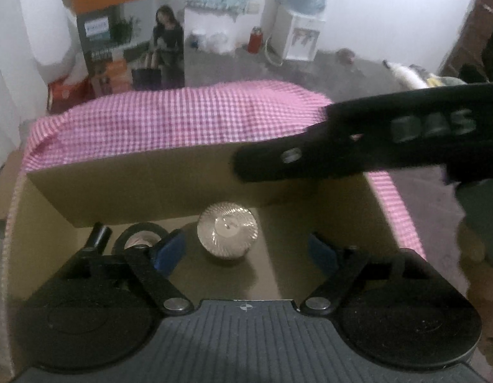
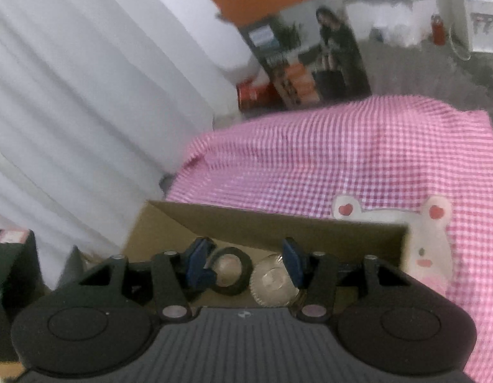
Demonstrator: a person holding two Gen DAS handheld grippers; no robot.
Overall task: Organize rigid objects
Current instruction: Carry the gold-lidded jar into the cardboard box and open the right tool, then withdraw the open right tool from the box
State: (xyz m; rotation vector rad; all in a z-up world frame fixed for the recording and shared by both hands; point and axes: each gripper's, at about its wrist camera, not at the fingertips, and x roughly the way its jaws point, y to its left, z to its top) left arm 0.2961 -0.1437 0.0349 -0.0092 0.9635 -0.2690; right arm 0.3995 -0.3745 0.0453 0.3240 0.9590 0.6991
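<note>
An open cardboard box point(image 1: 134, 185) stands on a pink checked cloth. Inside lie a ribbed silver round lid-like object point(image 1: 227, 234) and a black tape roll point(image 1: 141, 239), with a black cylinder point(image 1: 99, 236) at the left. My left gripper point(image 1: 246, 252) is open above the box, empty, the silver object between and beyond its blue pads. My right gripper point(image 2: 243, 261) is open over the same box point(image 2: 278, 223), above the tape roll point(image 2: 230, 271) and silver object point(image 2: 273, 282). The right gripper's black body point(image 1: 374, 140) crosses the left wrist view.
A pink checked cloth point(image 2: 342, 159) covers the surface behind the box. A bear-shaped item point(image 2: 428, 242) lies right of the box. White curtains point(image 2: 71, 111) hang at left. A printed carton point(image 1: 134, 51), a red can and a water dispenser point(image 1: 300, 35) stand on the floor beyond.
</note>
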